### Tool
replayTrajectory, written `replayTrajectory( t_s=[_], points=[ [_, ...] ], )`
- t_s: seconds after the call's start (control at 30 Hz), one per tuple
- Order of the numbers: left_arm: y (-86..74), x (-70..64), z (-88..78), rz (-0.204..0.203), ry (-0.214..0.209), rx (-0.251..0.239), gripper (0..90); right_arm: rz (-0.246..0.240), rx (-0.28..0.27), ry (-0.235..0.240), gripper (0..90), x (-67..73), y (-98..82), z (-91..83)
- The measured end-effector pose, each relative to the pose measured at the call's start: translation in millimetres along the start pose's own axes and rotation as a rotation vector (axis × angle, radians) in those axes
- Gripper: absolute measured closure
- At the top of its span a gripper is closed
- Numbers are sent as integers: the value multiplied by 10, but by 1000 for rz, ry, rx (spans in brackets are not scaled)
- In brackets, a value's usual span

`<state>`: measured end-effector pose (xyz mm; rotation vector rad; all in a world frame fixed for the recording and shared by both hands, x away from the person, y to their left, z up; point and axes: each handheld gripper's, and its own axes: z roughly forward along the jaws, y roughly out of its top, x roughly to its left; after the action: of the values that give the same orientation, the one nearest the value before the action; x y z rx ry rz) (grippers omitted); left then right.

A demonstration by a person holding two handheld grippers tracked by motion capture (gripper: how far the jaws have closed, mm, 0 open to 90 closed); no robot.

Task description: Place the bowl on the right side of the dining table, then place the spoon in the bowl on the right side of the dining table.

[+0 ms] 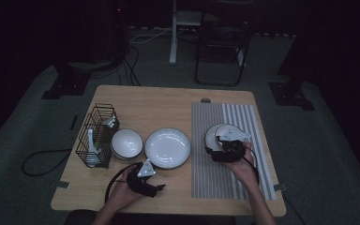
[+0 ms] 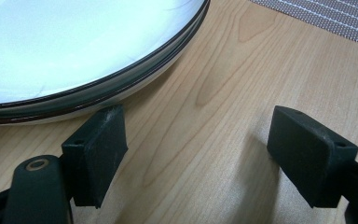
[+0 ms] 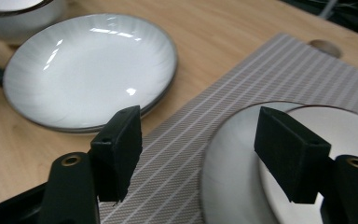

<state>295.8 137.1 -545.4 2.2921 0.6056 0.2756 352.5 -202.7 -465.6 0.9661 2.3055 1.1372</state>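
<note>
High view: the wooden surface (image 1: 136, 101) is seen with a striped placemat (image 1: 243, 117) over its right half. At the centre lies the wide white plate (image 1: 167, 148); at its nine o'clock stands a white bowl (image 1: 126, 143), and further toward nine o'clock a black wire rack (image 1: 96, 133) with a utensil in it. On the placemat, at the plate's three o'clock, a smaller dark-rimmed dish (image 1: 214, 133) is found, with the right gripper (image 1: 225, 149) held over its near side. The left gripper (image 1: 146, 180) is held at the plate's seven o'clock, near the front edge of the surface.

Right gripper view: the jaws are spread wide and nothing is pressed between them; the dish (image 3: 228, 158) lies beneath the right jaw and the gap, while bare placemat (image 3: 177, 154) lies under the left jaw. Another white piece appears to sit inside the dish. The plate (image 3: 91, 70) is seen at ten o'clock, apart from the dish.

Left gripper view: the jaws stand wide and empty over bare wood; the plate's rim (image 2: 121, 84) lies just beyond the left jaw, at eleven o'clock. Open wood is left between plate and placemat corner (image 2: 326, 16).
</note>
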Motion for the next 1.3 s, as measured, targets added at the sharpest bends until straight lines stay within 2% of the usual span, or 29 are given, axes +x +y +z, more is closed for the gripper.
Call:
replayTrajectory(
  t_s=[0.1, 0.17, 0.33, 0.5, 0.57, 0.8, 0.87, 1.03, 1.3],
  points=[
    [-2, 1, -3, 3, 0, 1, 202, -17, 6, 14, 320, 49, -22, 39],
    [-3, 0, -4, 3, 0, 1, 199, -54, 36, 24, 319, 137, -82, 111],
    [4, 3, -21, -7, 6, 15, 207, -80, 73, 47, 319, 238, -190, 214],
    [8, 23, -71, -15, 16, 32, 331, -97, 86, 72, 319, 314, -307, 297],
    [11, 24, -92, -8, 35, 41, 349, -99, 90, 81, 319, 331, -338, 315],
    [24, 30, -179, -15, 49, -2, 399, -102, 88, 103, 327, 375, -403, 352],
    [24, 40, -197, -20, 53, -12, 416, -86, 86, 113, 336, 383, -444, 386],
    [31, 57, -239, -41, 53, -34, 436, -79, 85, 108, 336, 383, -479, 405],
    [73, 52, -297, -47, 63, -70, 436, -80, 97, 105, 333, 368, -537, 453]
  ],
)
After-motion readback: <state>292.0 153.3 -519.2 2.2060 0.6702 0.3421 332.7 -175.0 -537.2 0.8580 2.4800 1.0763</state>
